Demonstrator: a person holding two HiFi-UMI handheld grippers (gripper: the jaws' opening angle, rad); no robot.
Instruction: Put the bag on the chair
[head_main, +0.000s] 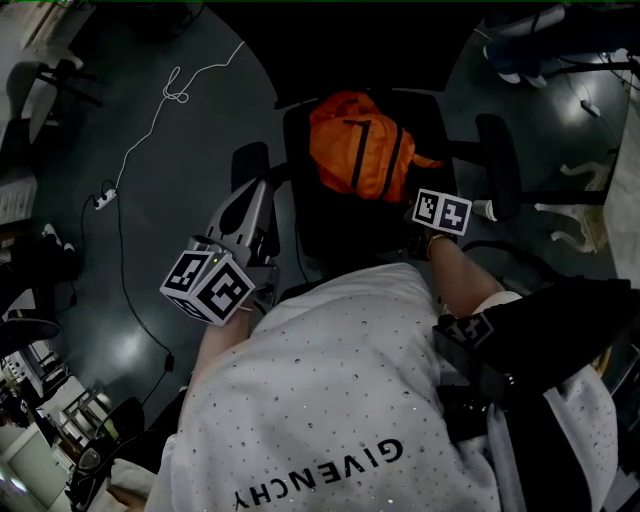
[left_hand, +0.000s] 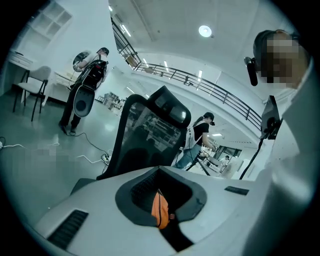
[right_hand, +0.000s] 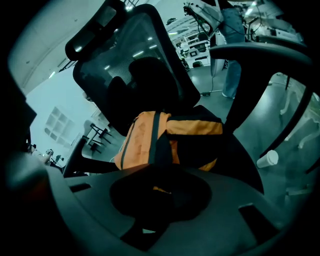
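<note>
Over to the left tongs: pressed shut, gripping nothing, held out beside the left armrest of the chair. Just a sliver of orange glimpsed through the hollow behind the closed jaws.

Now the right tongs: drawn together as well, and clamped on the bag by a black strap running down from its front into the jaws. A fleck of orange fabric tucked in there too.

And the bag itself? Sitting on the chair seat, orange with black straps and a black side panel, near the mesh backrest and between the two armrests. From the head view, bunched toward the back of the seat, with the right tongs right at its near right corner and the left tongs well apart from it.

Further out: a white paper cup down on the grey floor by the chair's right side. A thin white cable snaking across that floor to a power strip on the left. Farther back, in the left tongs' view, a person in a black top bent over a bench.
</note>
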